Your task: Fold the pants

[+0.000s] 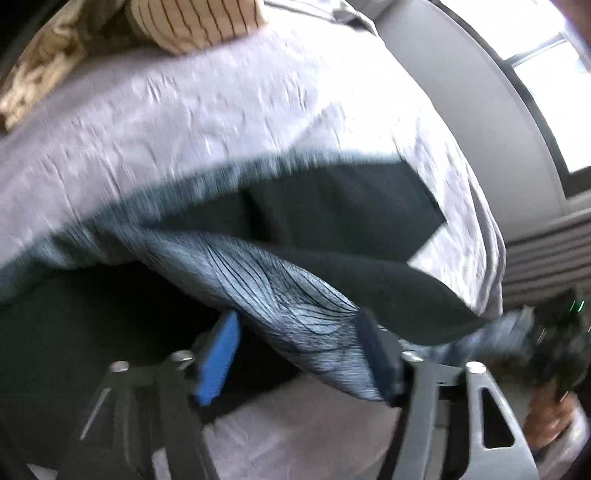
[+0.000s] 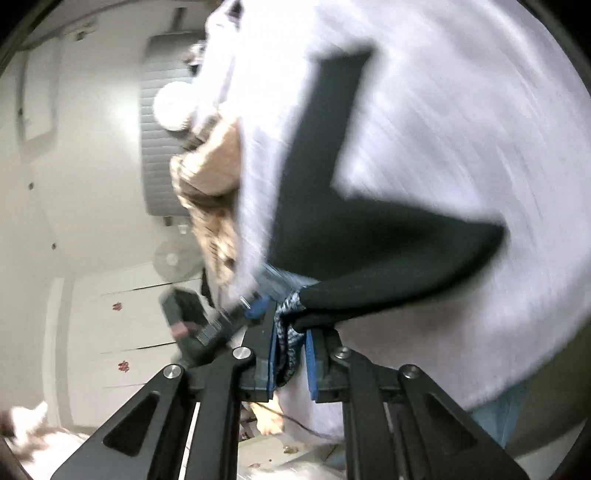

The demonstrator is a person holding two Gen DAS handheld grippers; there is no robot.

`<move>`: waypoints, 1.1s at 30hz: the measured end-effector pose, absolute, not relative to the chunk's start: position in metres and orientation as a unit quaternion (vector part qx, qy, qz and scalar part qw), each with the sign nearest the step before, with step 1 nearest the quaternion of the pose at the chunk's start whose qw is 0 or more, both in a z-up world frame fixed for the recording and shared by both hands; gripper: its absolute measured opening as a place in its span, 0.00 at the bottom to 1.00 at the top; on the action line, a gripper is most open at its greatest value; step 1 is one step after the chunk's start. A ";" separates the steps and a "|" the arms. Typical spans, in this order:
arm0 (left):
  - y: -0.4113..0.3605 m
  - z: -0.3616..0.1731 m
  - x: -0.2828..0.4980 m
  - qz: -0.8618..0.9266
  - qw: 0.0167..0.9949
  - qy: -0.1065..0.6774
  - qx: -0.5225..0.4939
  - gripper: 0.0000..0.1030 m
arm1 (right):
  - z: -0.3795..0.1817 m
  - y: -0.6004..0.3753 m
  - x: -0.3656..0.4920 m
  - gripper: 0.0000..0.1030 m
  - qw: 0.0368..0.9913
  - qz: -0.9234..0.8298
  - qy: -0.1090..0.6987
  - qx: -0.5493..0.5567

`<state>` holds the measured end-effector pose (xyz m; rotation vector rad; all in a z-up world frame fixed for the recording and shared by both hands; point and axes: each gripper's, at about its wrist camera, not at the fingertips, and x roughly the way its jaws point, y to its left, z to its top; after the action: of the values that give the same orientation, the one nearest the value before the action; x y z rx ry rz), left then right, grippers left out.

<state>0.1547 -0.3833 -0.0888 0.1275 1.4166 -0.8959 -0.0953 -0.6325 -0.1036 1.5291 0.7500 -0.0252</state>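
Blue pads of the right gripper sit closest to its lens, pressed together on a bunched edge of the pants: grey-streaked lining and black outer cloth are pinched between them. From that pinch the black pants run up and away across a pale lilac bed sheet, splitting into two legs.

In the left view the left gripper has its jaws spread, with a flap of the same streaked lining lying between the pads; only the right-hand pad seems to touch it, so I judge it not yet clamped. The waist end lies at both grippers, the legs stretching off from them, and the right one already has its hold.

Count: one pair of pants, two grippers, one striped cushion at the far edge, one patterned blanket.
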 end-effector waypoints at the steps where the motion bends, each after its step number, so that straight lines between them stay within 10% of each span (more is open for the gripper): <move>1: -0.385 -0.080 0.159 -0.394 0.680 0.616 0.055 0.77 | -0.097 -0.649 -0.082 0.13 0.665 -0.008 0.327 0.671; 10: -0.383 -0.059 0.196 -0.329 0.747 0.573 0.075 0.77 | -0.099 -0.776 0.060 0.20 0.680 -0.060 0.392 0.618; 12: -0.382 -0.070 0.201 -0.312 0.747 0.582 0.079 0.77 | -0.111 -0.780 0.079 0.46 0.682 -0.066 0.434 0.585; 13: -0.380 -0.078 0.203 -0.299 0.748 0.587 0.085 0.77 | -0.116 -0.781 0.080 0.76 0.685 -0.072 0.446 0.571; 14: -0.379 -0.083 0.203 -0.290 0.748 0.591 0.089 0.77 | -0.115 -0.780 0.084 0.79 0.694 -0.079 0.450 0.557; 19: -0.370 -0.104 0.195 -0.261 0.748 0.603 0.095 0.77 | -0.089 -0.770 0.054 0.78 0.744 -0.110 0.437 0.493; 25: -0.366 -0.121 0.188 -0.243 0.743 0.615 0.103 0.77 | -0.145 -0.750 -0.009 0.48 0.685 -0.181 0.481 0.517; 27: -0.368 -0.123 0.188 -0.240 0.744 0.614 0.110 0.77 | -0.163 -0.752 -0.003 0.19 0.679 -0.174 0.458 0.547; 33: -0.368 -0.141 0.193 -0.215 0.753 0.610 0.119 0.77 | -0.162 -0.755 -0.001 0.13 0.690 -0.175 0.470 0.522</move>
<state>0.1930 -0.3682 -0.1406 0.2587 1.3320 -0.4691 -0.0013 -0.7549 -0.1624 1.1673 1.0511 -0.3918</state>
